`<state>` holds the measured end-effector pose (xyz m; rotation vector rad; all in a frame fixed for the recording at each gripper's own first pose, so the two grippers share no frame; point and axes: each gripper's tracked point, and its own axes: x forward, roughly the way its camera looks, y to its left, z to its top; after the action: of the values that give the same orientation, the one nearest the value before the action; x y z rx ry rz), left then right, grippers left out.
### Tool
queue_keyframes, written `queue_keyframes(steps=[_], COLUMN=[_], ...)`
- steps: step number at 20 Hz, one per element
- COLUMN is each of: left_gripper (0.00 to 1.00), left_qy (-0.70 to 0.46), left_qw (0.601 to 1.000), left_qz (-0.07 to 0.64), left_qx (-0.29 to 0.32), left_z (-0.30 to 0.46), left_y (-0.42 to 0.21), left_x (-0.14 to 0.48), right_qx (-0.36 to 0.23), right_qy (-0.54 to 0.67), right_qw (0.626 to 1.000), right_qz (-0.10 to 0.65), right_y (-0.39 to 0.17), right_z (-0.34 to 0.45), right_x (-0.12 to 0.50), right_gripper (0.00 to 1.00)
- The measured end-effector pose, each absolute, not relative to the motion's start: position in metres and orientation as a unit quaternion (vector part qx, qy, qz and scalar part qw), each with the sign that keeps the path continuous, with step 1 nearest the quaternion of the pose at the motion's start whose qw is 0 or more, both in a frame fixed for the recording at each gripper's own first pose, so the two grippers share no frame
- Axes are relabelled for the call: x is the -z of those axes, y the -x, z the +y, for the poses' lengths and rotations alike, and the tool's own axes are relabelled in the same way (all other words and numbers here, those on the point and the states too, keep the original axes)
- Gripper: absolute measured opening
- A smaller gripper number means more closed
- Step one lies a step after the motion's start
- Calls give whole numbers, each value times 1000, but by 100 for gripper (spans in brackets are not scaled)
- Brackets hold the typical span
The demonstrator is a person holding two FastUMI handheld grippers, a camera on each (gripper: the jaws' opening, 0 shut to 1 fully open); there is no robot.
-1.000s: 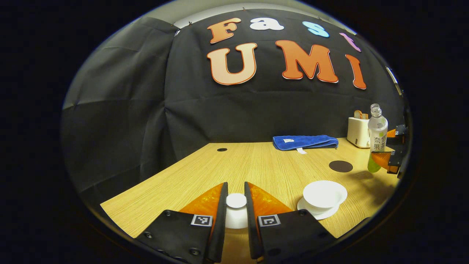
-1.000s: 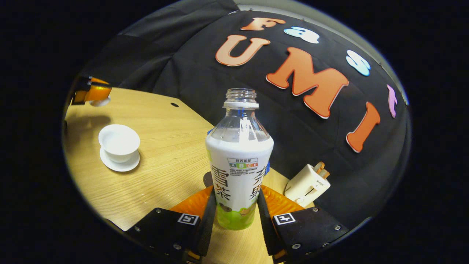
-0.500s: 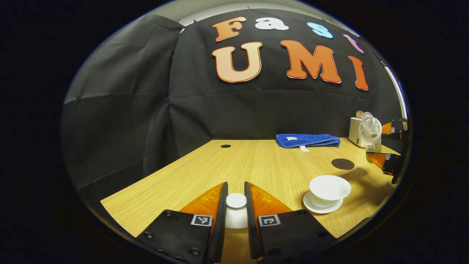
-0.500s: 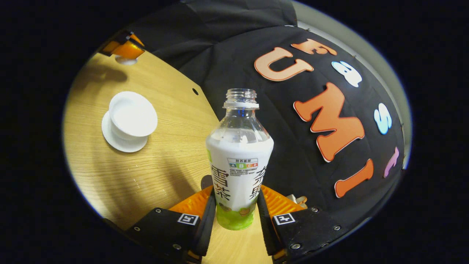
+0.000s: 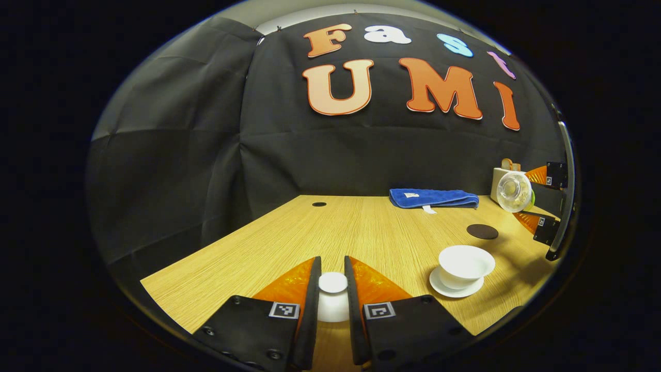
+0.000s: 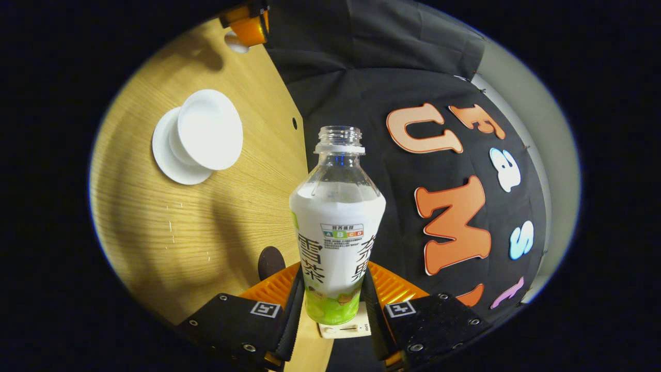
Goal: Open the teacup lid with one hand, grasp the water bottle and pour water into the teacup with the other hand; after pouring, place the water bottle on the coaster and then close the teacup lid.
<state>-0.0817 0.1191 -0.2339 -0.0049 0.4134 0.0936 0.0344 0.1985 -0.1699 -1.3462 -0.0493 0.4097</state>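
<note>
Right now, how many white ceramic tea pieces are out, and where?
3: the teacup sits on its saucer on the table, and the teacup lid is gripped in the left tongs. None seems hidden.

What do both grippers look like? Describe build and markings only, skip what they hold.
The left gripper and right gripper match: each has two black blocky housings studded with small screws, and each housing carries a square black-and-white tag near its front corner. Ribbed, wedge-shaped fingers narrow forward from the housings.
</note>
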Motion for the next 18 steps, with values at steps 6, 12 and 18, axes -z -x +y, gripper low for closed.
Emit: queue_keyframes(steps=[6, 12, 18], left_gripper=[31, 31, 31], left_qy=[17, 19, 16], left_qw=[977, 977, 977], left_qz=[205, 209, 208], left_qx=[-47, -48, -51], left_z=[125, 127, 130], left_y=[81, 80, 81], left_x=[234, 237, 234], right_qx=[-189, -182, -180], right_qy=[675, 710, 733], right_qw=[711, 675, 645], right_qz=[-55, -88, -119], right_y=[-43, -47, -49], right_z=[199, 204, 214], right_x=[162, 156, 150], right_gripper=[59, 59, 59])
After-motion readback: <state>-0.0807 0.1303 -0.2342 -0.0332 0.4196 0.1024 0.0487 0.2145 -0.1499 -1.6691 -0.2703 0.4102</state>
